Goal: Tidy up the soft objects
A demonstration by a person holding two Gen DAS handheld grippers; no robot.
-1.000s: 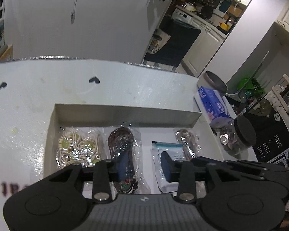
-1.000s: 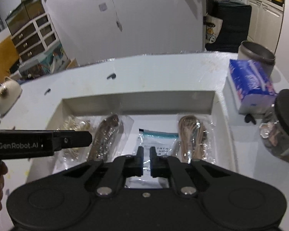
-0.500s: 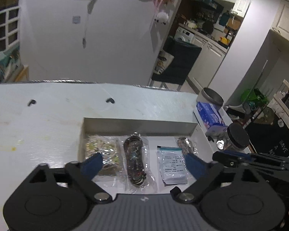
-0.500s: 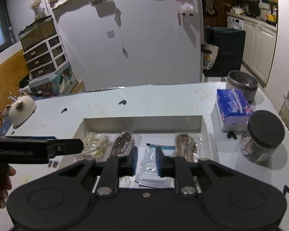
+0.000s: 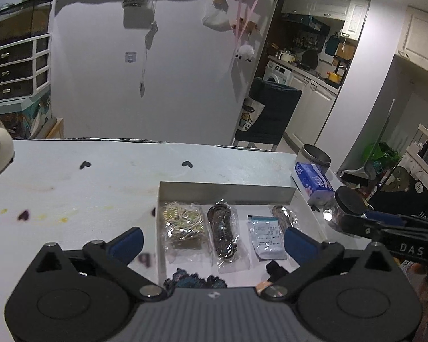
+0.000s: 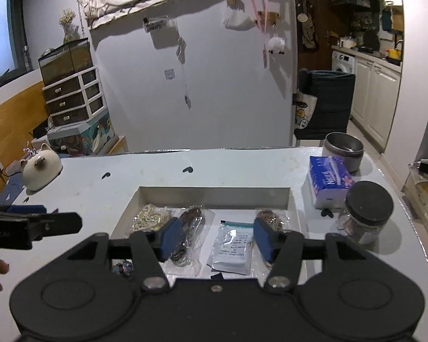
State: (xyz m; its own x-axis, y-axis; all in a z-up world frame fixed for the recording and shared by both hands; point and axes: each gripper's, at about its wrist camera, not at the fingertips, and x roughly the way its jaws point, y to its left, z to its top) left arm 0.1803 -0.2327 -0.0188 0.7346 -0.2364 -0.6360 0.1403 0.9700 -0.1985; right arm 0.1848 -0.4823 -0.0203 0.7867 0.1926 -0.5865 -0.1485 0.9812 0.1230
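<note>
A shallow white tray sits on the white table. It holds clear bags side by side: cream beads, dark beads, a white sachet and brown cord. A dark patterned piece lies at the tray's near end. My left gripper hovers above and short of the tray, its jaws opening wide with nothing between them. My right gripper hangs beside it, jaws also opening and empty.
A blue tissue pack, a black-lidded glass jar and a metal tin stand right of the tray. A white pig-shaped pot sits at the table's left edge. A dark chair stands beyond the far edge.
Both grippers have lifted and drawn back from the tray, so the whole tray now shows. The left jaws spread from narrow to wide. The right jaws went from shut to apart.
</note>
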